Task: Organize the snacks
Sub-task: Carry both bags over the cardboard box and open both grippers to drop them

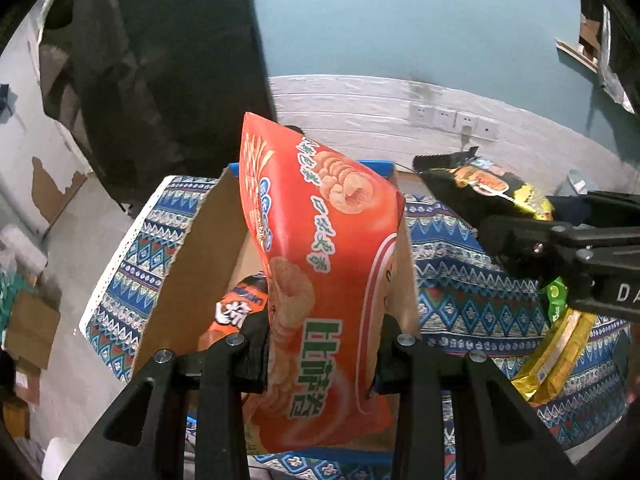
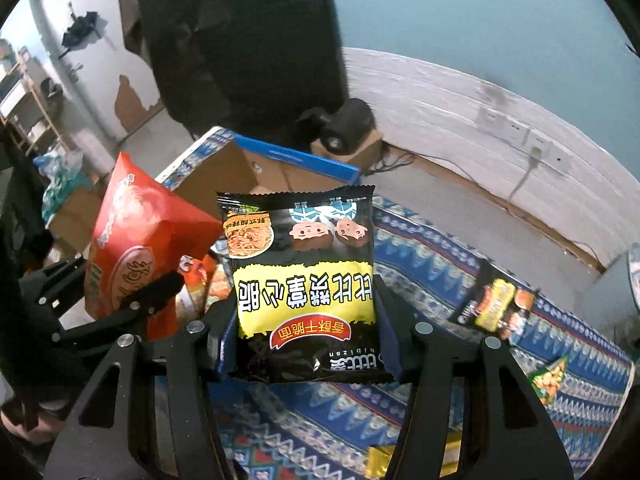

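The left gripper [image 1: 320, 356] is pressed on the lower part of a red bag [image 1: 316, 248] of snacks. The bag stands up between the two fingers, and its long axis runs away from the camera toward 12 o'clock, leaning a little to 11 o'clock. Directly behind and under the bag is the open cardboard box [image 1: 192, 264], which sits on the patterned cloth [image 1: 460, 292]. One orange packet [image 1: 236, 308] already lies inside, at about 9 o'clock from the pinched part of the bag. So the box mouth is just ahead of this gripper, and I judge that only a short move forward and down is needed before the bag can be let go.

The right gripper [image 2: 306, 344] pinches a black and yellow packet [image 2: 304, 280] at its lower edge. This packet also stands upright, with its long axis toward 12 o'clock. From this gripper the box [image 2: 224, 176] lies at about 11 o'clock, behind the packet, and the red bag [image 2: 136, 240] with the other tool is at 9 o'clock.

The left hand seems nearer to the box, so it should probably drop first. More packets wait on the cloth [image 2: 420, 248]: a dark one [image 2: 496, 304] at 3 o'clock and a green one [image 2: 550, 380] at 4 o'clock.
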`<act>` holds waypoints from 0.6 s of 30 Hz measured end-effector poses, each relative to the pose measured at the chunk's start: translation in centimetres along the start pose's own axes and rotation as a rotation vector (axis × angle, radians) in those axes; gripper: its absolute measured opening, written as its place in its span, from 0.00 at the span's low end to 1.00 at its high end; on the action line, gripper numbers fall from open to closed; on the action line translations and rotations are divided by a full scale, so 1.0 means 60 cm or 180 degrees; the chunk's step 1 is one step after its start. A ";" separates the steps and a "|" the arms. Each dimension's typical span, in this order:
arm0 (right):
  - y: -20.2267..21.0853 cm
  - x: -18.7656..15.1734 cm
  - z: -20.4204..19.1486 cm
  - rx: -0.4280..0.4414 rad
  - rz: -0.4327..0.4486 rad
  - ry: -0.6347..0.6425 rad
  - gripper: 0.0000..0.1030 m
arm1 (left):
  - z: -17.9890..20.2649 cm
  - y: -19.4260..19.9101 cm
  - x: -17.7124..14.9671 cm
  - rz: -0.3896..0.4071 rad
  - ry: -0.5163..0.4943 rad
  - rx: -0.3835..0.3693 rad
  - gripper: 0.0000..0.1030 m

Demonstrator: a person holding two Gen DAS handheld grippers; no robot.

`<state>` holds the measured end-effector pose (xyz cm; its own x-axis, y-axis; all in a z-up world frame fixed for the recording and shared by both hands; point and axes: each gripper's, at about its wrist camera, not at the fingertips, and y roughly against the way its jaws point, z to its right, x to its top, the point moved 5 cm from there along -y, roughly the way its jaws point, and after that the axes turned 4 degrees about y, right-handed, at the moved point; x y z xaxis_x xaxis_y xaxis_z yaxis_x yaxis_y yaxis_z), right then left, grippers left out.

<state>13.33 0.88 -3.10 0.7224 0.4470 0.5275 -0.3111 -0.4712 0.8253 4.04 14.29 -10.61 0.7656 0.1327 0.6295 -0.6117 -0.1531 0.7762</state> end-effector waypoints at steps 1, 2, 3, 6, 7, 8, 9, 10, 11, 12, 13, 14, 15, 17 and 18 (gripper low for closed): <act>-0.005 0.003 -0.007 0.0018 -0.0009 0.0007 0.55 | -0.006 -0.001 0.000 0.0000 0.0015 0.0015 0.34; -0.011 0.006 -0.014 0.0038 -0.0023 0.0015 0.55 | -0.012 -0.003 0.000 0.0003 0.0034 0.0028 0.35; -0.018 0.010 -0.021 0.0055 -0.0038 0.0025 0.55 | -0.019 -0.006 0.000 -0.0006 0.0055 0.0046 0.34; -0.036 0.019 -0.040 0.0086 -0.0089 0.0072 0.55 | -0.040 -0.014 -0.003 -0.0049 0.0130 0.0059 0.35; -0.041 0.021 -0.045 0.0098 -0.0101 0.0077 0.55 | -0.045 -0.016 -0.004 -0.0056 0.0142 0.0077 0.35; -0.047 0.024 -0.051 0.0125 -0.0117 0.0073 0.55 | -0.053 -0.019 -0.005 -0.0060 0.0161 0.0115 0.35; -0.052 0.026 -0.056 0.0154 -0.0134 0.0064 0.55 | -0.060 -0.021 -0.006 -0.0062 0.0173 0.0136 0.35; -0.059 0.029 -0.062 0.0177 -0.0152 0.0054 0.55 | -0.067 -0.024 -0.007 -0.0069 0.0183 0.0158 0.35; -0.065 0.031 -0.067 0.0195 -0.0171 0.0048 0.55 | -0.076 -0.029 -0.008 -0.0088 0.0208 0.0187 0.35; -0.070 0.032 -0.072 0.0210 -0.0190 0.0048 0.55 | -0.082 -0.032 -0.010 -0.0101 0.0230 0.0195 0.35; -0.075 0.034 -0.078 0.0222 -0.0205 0.0053 0.55 | -0.090 -0.037 -0.012 -0.0123 0.0257 0.0200 0.35; -0.081 0.035 -0.085 0.0238 -0.0222 0.0066 0.55 | -0.098 -0.042 -0.014 -0.0150 0.0293 0.0206 0.35; -0.084 0.035 -0.089 0.0243 -0.0231 0.0073 0.55 | -0.105 -0.047 -0.016 -0.0164 0.0311 0.0214 0.35; -0.092 0.035 -0.099 0.0249 -0.0258 0.0099 0.55 | -0.115 -0.053 -0.018 -0.0179 0.0334 0.0247 0.36; -0.097 0.036 -0.103 0.0246 -0.0266 0.0104 0.56 | -0.117 -0.055 -0.019 -0.0186 0.0344 0.0258 0.36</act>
<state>12.87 9.28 -5.50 0.7229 0.5113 0.4648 -0.2010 -0.4880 0.8494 3.79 21.53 -13.67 0.7708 0.2477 0.5869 -0.5453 -0.2200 0.8089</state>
